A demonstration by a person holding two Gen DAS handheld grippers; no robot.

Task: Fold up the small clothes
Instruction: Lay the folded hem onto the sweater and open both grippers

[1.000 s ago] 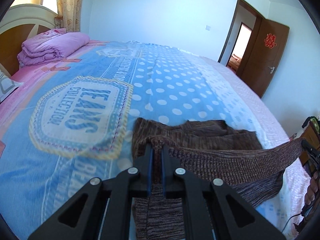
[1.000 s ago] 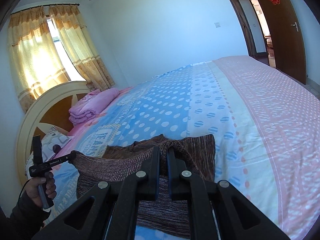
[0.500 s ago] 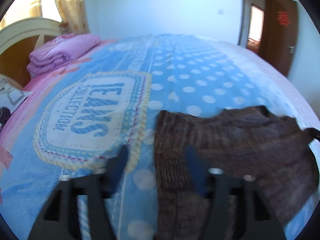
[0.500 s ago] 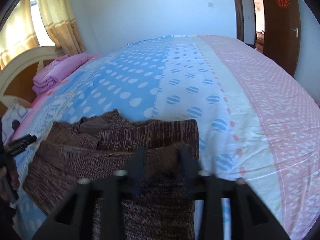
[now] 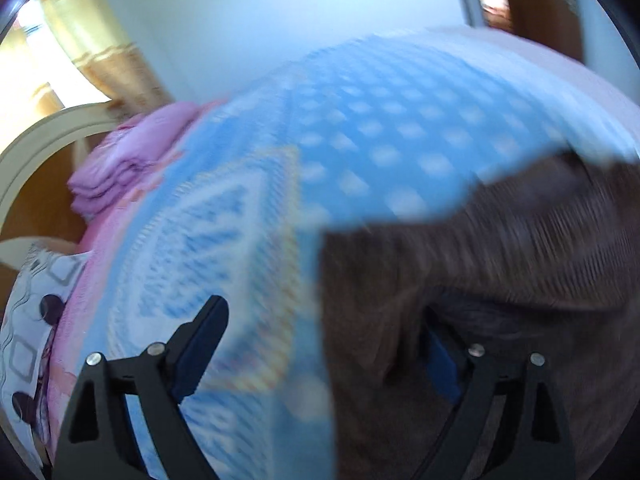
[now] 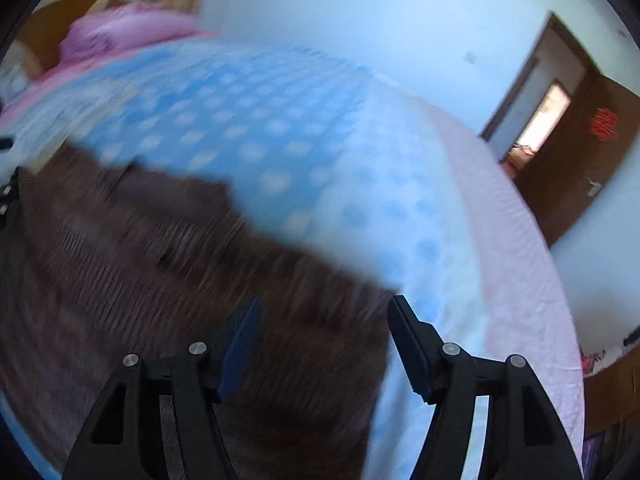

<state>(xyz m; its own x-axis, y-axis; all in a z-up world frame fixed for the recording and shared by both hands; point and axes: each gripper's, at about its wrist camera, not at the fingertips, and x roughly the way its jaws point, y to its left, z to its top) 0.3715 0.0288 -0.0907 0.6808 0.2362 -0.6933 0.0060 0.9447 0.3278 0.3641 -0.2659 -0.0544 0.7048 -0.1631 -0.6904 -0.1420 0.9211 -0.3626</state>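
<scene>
With both sets of fingers spread wide and holding nothing, a brown knit garment (image 5: 500,280) lies on the bed (image 5: 380,128), apparently laid over itself in at least one fold. Seen from the left wrist, the left gripper (image 5: 320,324) hangs low in the frame, one finger over the blue printed bedspread at lower left, the other over the dark knit at lower right; the garment fills the right half of that view. Seen from the right wrist, the right gripper (image 6: 324,332) straddles the garment's right-hand edge at lower centre, one finger over brown wool, the other over the pale spotted bedspread, while the knit (image 6: 168,260) spreads across the left and lower part of the frame. Both views are heavily smeared by motion, so creases, sleeves and the exact number of layers cannot be made out. A ridge across the fabric at centre right of the left view suggests one fold is down. Judged from that, the work looks partly done: the piece is not yet a compact bundle, and a further fold and squaring of edges seem to remain. Folded pink bedding (image 5: 128,160) sits at the upper left, near the headboard (image 5: 36,148).
</scene>
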